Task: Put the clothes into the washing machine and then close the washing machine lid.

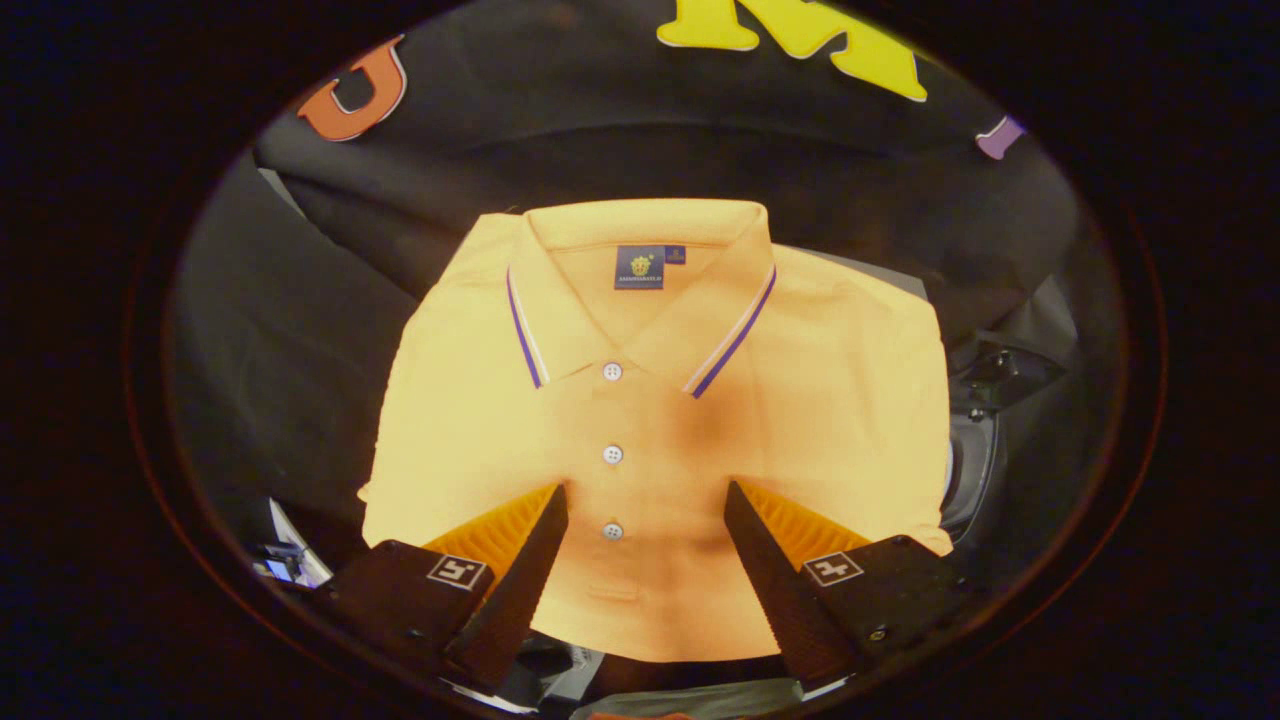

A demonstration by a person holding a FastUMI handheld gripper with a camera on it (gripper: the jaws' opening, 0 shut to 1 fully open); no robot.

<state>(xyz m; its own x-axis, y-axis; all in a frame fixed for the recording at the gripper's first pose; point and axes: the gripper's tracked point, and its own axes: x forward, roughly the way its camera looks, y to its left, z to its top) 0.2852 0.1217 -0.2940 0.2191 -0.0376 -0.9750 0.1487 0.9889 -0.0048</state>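
Note:
A folded yellow polo shirt [820, 400] lies flat on black cloth, its collar pointing away from me. The collar has purple and white stripes, a blue label sits inside it, and three white buttons run down the front. My gripper [645, 490] hovers over the shirt's lower half and is open. Its two fingers stand wide apart on either side of the button strip, with the lowest button [613, 531] between them. Whether the fingertips touch the fabric I cannot tell.
Just past the shirt's right edge is a dark machine part with a curved pale rim [975, 450], mostly hidden by the shirt. A small white and blue object [285, 560] lies left of the left finger. Black cloth [280, 350] covers the surroundings.

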